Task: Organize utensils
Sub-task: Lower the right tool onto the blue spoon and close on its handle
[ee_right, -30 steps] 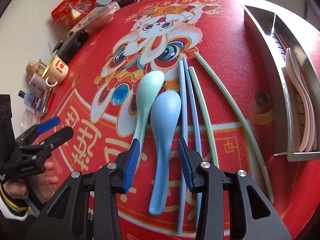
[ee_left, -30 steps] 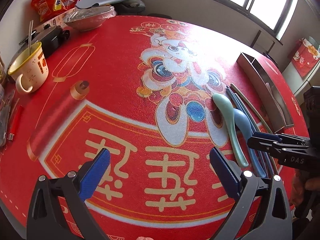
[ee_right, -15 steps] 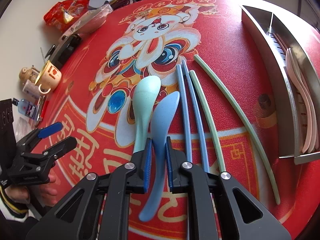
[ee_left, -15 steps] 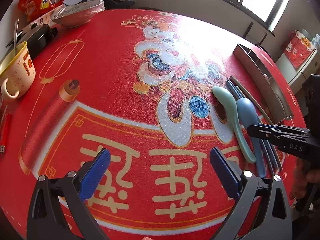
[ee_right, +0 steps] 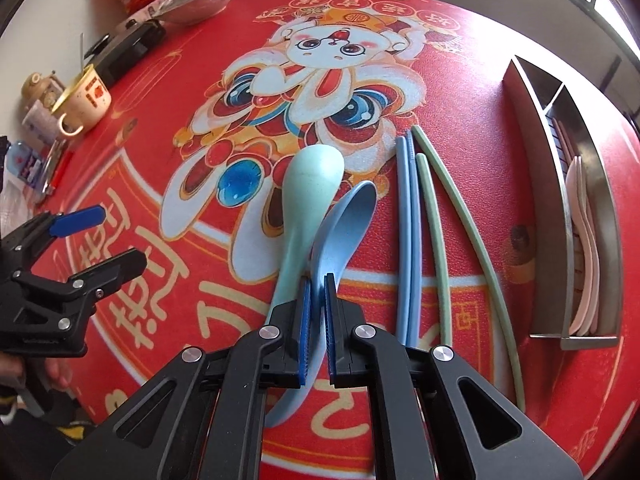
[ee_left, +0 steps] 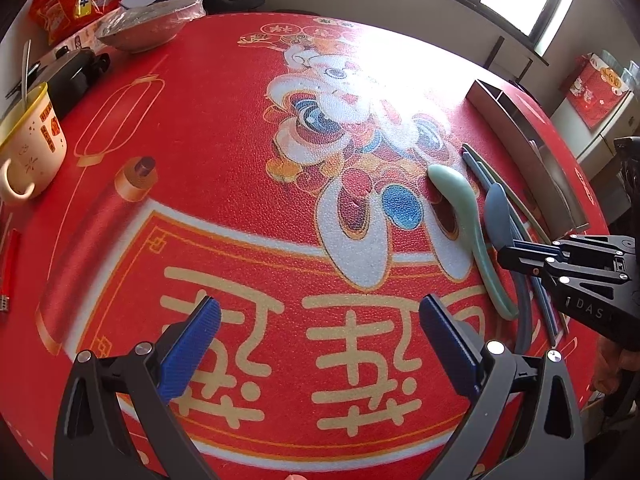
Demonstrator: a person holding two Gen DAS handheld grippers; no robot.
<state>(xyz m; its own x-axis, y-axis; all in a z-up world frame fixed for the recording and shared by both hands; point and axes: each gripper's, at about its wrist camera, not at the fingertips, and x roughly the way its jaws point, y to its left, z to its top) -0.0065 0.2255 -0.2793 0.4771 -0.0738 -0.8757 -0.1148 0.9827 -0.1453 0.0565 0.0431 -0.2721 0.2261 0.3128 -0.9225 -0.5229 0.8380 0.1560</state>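
One spoon taken | right gripper (ee_right: pixel 316 304) jaws, just closing, now clamp blue spoon (ee_right: pixel 344 232) by its handle, tilting it beside green spoon (ee_right: pixel 308 188) | left gripper (ee_left: pixel 320 344) gapes, holding nothing | steel tray (ee_right: pixel 600 184) beyond chopsticks awaits it, likely next

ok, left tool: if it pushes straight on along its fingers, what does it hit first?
Probably just the red tablecloth. The left tool stands open and angles down at the printed characters; no utensil lies between its fingers. The green spoon sits off to its right. Depth is uncertain.
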